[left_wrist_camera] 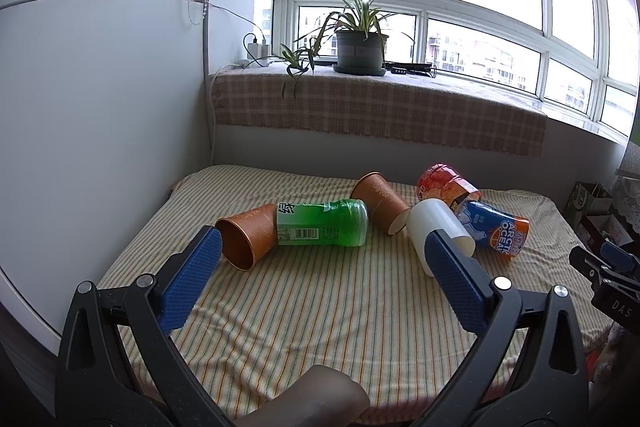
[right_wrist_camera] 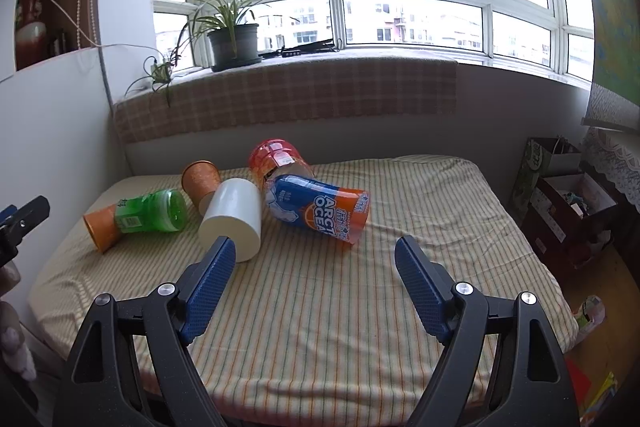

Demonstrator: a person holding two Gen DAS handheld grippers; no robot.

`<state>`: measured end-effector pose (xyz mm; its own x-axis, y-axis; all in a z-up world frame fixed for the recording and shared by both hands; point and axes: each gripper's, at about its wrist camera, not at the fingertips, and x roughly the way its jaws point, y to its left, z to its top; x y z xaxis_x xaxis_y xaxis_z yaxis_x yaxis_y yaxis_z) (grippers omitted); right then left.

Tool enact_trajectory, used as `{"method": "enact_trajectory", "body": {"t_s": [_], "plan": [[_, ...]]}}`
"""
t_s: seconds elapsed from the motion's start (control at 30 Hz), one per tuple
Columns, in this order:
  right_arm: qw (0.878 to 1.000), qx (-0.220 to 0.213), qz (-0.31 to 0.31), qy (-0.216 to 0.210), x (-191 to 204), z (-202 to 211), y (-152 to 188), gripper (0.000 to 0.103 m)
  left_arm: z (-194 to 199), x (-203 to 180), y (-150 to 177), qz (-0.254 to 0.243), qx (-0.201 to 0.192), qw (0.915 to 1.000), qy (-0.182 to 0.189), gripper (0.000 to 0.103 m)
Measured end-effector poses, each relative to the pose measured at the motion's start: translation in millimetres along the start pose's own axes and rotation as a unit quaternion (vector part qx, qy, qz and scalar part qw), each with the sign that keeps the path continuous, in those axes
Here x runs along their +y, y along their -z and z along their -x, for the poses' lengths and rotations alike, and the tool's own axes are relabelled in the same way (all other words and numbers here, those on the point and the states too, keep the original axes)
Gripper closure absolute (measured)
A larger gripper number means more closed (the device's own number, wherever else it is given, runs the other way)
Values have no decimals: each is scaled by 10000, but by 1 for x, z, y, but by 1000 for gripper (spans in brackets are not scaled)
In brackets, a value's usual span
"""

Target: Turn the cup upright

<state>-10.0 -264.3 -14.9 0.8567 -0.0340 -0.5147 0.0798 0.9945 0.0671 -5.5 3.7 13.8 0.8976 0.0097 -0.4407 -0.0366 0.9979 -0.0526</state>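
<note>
Several cups lie on their sides on a striped cloth (left_wrist_camera: 320,299). From left: an orange paper cup (left_wrist_camera: 248,237), a green plastic cup (left_wrist_camera: 324,223), a second orange paper cup (left_wrist_camera: 380,203), a white cup (left_wrist_camera: 438,227), a red cup (left_wrist_camera: 440,183) and a blue-orange "Arctic Ocean" cup (left_wrist_camera: 500,231). My left gripper (left_wrist_camera: 324,243) is open and empty, short of the green cup. My right gripper (right_wrist_camera: 316,247) is open and empty, near the white cup (right_wrist_camera: 234,215) and the Arctic Ocean cup (right_wrist_camera: 320,207).
A white cabinet wall (left_wrist_camera: 100,107) stands along the left. A checked windowsill cloth (left_wrist_camera: 380,107) with a potted plant (left_wrist_camera: 360,47) runs behind. Boxes and bags (right_wrist_camera: 560,195) sit on the floor to the right. The right gripper's tip shows in the left wrist view (left_wrist_camera: 604,267).
</note>
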Motion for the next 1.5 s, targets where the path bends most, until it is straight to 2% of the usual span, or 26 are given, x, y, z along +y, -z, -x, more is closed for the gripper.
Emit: {"method": "enact_trajectory", "body": {"t_s": [0.9, 1.03, 1.5], "plan": [[9997, 176, -93, -116, -2, -3, 3, 21, 2, 4, 1, 23, 27, 10000, 16, 0], [9991, 321, -90, -253, 0, -8, 4, 21, 2, 5, 2, 29, 47, 10000, 3, 0], [9988, 313, -174, -325, 1, -7, 2, 21, -1, 7, 8, 27, 52, 10000, -2, 0]]}}
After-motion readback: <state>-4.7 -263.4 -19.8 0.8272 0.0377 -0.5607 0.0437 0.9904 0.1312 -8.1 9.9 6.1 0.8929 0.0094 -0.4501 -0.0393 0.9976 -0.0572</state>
